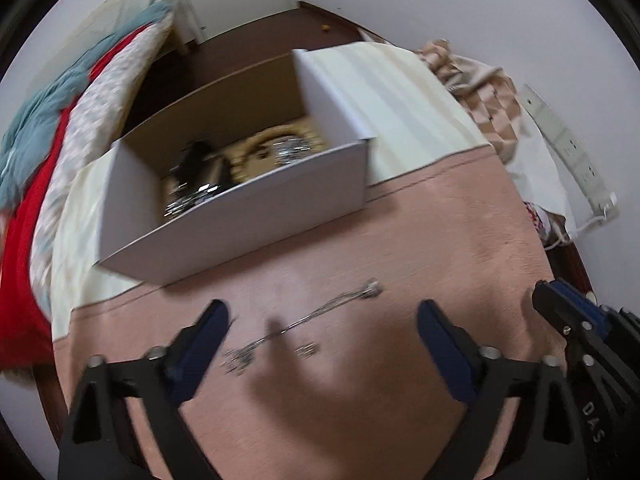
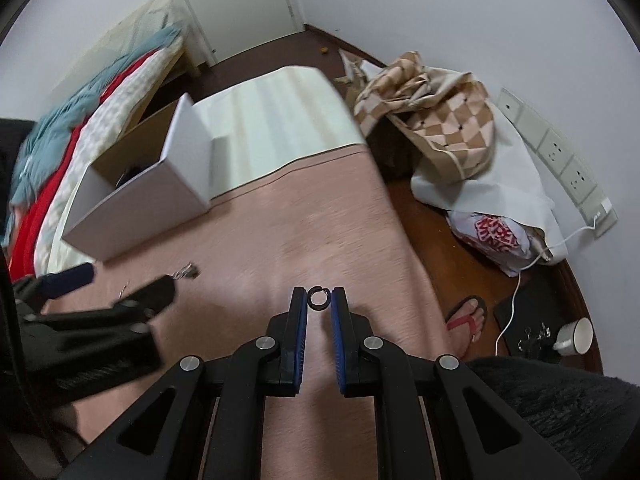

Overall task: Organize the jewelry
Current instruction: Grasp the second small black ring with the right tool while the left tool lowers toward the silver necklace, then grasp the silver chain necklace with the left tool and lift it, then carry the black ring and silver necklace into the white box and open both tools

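An open white cardboard box [image 1: 248, 216] stands on the pink cloth and holds jewelry: silvery chains, a dark piece and a beaded tan ring. A silver chain necklace [image 1: 304, 320] lies stretched on the pink cloth in front of the box, with a small silver piece [image 1: 308, 349] beside it. My left gripper [image 1: 322, 316] is open and hovers just above the chain, its fingers on either side. My right gripper [image 2: 319, 298] is shut on a small dark ring [image 2: 319, 298], held between the fingertips above the cloth. The box [image 2: 132, 204] also shows at the left of the right wrist view.
The pink cloth [image 2: 312, 216] covers a table, with a cream cloth [image 2: 276, 120] behind. Bedding in red, teal and patterned fabric [image 1: 48, 152] lies left. A checkered cloth [image 2: 440, 120], plastic bag [image 2: 496, 236], cable, white mug [image 2: 576, 336] and a sandalled foot [image 2: 468, 320] are on the floor at right.
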Motion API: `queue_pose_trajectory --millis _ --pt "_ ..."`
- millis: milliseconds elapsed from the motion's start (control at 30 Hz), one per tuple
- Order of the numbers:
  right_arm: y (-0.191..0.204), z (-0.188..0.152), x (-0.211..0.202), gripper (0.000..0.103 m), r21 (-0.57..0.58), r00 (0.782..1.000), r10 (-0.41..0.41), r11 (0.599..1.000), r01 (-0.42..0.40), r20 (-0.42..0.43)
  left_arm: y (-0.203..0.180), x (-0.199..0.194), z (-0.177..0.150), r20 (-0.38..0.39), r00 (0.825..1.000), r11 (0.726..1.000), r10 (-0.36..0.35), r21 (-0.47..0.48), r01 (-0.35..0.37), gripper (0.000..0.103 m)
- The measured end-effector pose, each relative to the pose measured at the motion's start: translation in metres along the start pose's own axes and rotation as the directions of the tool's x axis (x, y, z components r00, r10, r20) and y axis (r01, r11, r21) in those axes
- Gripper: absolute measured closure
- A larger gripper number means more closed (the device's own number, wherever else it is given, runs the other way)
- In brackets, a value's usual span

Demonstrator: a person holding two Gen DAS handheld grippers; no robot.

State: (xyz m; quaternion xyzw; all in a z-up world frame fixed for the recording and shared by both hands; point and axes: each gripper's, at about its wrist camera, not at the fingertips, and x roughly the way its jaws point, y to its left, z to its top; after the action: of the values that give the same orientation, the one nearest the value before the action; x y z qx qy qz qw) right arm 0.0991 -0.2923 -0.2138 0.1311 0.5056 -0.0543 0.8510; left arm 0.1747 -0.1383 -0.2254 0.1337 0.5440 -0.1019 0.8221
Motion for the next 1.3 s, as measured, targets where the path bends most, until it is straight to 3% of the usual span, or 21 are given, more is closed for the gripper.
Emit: queue_pose_trajectory --millis 133,200,333,467,700,900,1100,1300 --pt "-0.013 0.007 -0.001 0.091 0.033 1.0 -0.003 0.999 0.002 0.01 -0.009 0.012 0.005 -0.016 1.0 1.0 -0.014 0.021 0.015 0.038" --pt "-0.017 0.008 -0.002 0.09 0.047 1.0 -0.003 0.999 0.002 0.011 -0.014 0.016 0.007 -0.021 1.0 0.999 -0.018 0.03 0.019 0.053" --pt "-0.023 0.009 -0.002 0.09 0.065 1.0 -0.002 0.998 0.001 0.015 -0.018 0.019 0.007 -0.025 0.999 0.999 -0.032 0.038 0.033 0.068" --pt "-0.025 0.01 -0.002 0.09 0.072 1.0 -0.001 0.997 -0.001 0.02 -0.019 0.018 0.006 -0.016 0.999 0.998 -0.046 0.048 0.047 0.093" --pt "-0.023 0.012 -0.012 0.09 0.075 0.999 0.006 0.997 -0.01 0.043 -0.009 0.005 0.0 0.012 0.995 0.995 -0.099 0.007 0.099 0.094" --pt "-0.015 0.023 -0.03 0.091 0.064 0.996 0.044 0.997 -0.048 0.072 0.018 -0.038 -0.001 0.079 0.984 0.985 -0.158 -0.062 0.163 0.094" --pt "0.007 0.047 -0.06 0.091 0.009 0.987 0.119 0.993 -0.12 0.104 0.055 -0.088 0.013 0.159 0.966 0.967 -0.204 -0.118 0.224 0.094" --pt "0.04 0.091 -0.093 0.091 -0.059 0.965 0.22 0.975 -0.213 0.146 0.087 -0.14 0.047 0.255 0.939 0.954 -0.23 -0.129 0.269 0.094"
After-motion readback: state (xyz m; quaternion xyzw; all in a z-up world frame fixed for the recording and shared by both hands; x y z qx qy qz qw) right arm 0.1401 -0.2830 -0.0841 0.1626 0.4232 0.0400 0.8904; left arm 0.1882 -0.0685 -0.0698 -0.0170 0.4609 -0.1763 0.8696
